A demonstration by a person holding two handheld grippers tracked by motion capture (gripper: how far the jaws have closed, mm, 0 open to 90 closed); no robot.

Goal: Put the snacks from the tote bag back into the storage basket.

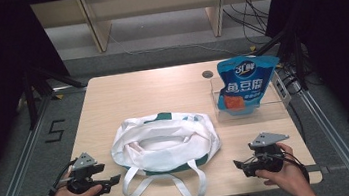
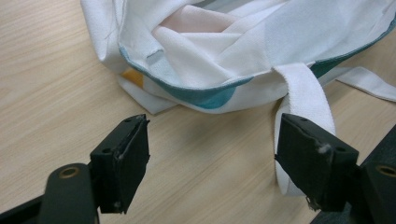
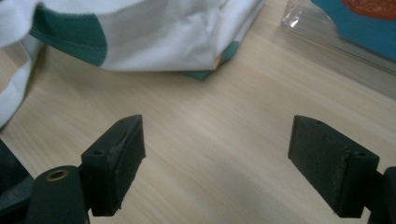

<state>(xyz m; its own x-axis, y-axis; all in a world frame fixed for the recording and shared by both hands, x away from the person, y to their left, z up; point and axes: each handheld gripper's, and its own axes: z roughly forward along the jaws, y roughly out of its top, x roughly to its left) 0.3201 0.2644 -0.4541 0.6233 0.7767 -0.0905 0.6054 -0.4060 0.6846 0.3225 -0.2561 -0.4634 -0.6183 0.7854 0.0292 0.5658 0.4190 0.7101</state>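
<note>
White tote bag [image 1: 165,142]: lies between left gripper [image 1: 113,181] at 8 o'clock and right gripper [image 1: 237,164] at 4 o'clock (both jaws apart, empty); long axis 9-to-3, straps [image 1: 189,183] pointing 6 o'clock.

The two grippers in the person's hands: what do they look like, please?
Both the left gripper and the right gripper are black, each with a grey three-cornered plate on top and a dark cable trailing back by the hand. Each has two blocky black jaws with flat pads; screw holes and a brass-coloured ring show near the jaw base. The forearms in the high view are bare, with no sleeves.
</note>
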